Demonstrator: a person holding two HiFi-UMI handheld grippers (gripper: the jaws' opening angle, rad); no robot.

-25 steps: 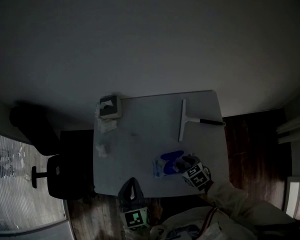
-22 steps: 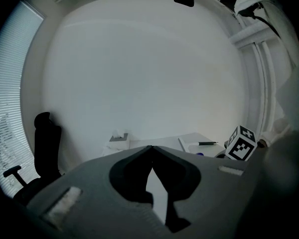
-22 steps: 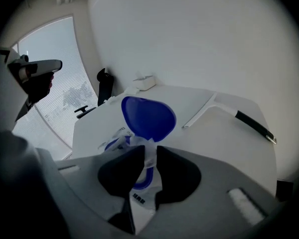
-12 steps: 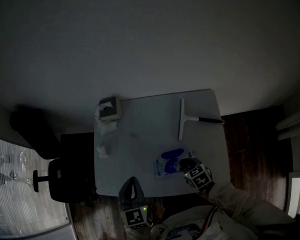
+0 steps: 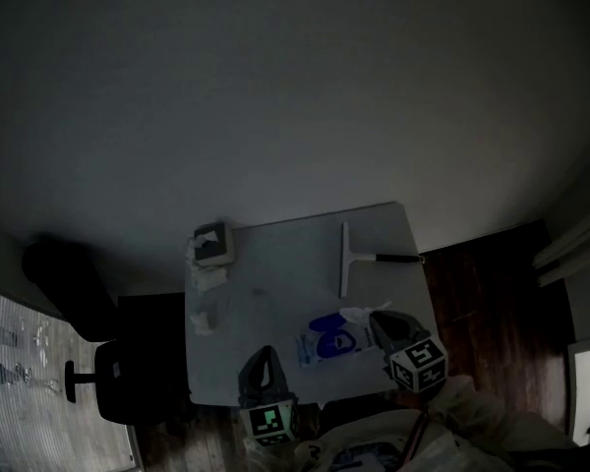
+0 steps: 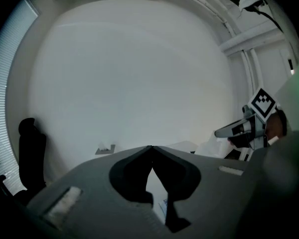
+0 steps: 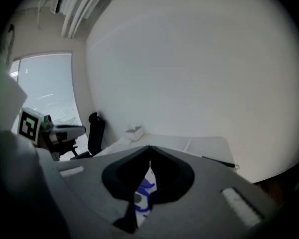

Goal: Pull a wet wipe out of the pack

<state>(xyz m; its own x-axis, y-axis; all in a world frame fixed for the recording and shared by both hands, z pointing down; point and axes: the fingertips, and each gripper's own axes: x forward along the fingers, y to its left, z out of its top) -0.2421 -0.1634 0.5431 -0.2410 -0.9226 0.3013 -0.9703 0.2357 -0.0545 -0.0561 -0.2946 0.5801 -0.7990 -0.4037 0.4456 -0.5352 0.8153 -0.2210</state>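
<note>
Head view, looking steeply down on a white counter (image 5: 280,254). The right gripper (image 5: 376,317) is closed, its jaw tips meeting on a thin white wet wipe (image 5: 358,314). The wipe runs from those tips to the pack (image 5: 324,344), which lies on the counter just to this gripper's left, blue print facing up. The right gripper view shows the same blue print through the gap below the joined tips. The left gripper (image 5: 261,354) is also closed, tips touching with nothing between them. It hangs over the near edge of the counter, left of the pack and apart from it. The counter's right edge and the dark wooden floor (image 5: 492,293) lie just beyond the right gripper's outer side. Ahead of the right gripper lies a squeegee (image 5: 342,259), its handle reaching that right edge. Bare counter lies between the pack and the squeegee. Ahead of the left gripper the surface is open up to a tissue box (image 5: 213,243) at the far left corner. Two crumpled tissues (image 5: 203,320) lie along the left edge. A dark chair (image 5: 103,377) stands off that edge, to the left gripper's left.
</note>
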